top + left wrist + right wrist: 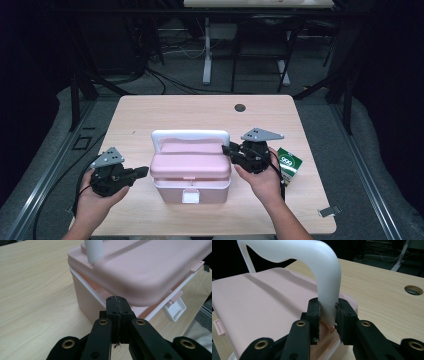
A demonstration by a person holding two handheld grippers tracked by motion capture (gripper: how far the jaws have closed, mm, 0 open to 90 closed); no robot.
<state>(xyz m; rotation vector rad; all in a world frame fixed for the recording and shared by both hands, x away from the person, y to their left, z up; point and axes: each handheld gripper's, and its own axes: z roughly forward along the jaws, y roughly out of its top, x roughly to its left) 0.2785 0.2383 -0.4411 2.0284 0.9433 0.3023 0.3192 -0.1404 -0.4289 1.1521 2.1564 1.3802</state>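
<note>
Your pink box (190,172) sat near the table's (150,112) front edge, with bare wood behind it and to both sides for moving. Your left gripper (117,305) had its jaws pressed together on nothing, tips just under the lid's (150,272) rounded, overhanging rim. Your right gripper (327,311) was clamped on the white handle (322,270), a smooth curved plastic bar standing upright. The box was matte, round-cornered plastic; a green-and-white packet (289,164) lay just beside your right hand (262,180).
</note>
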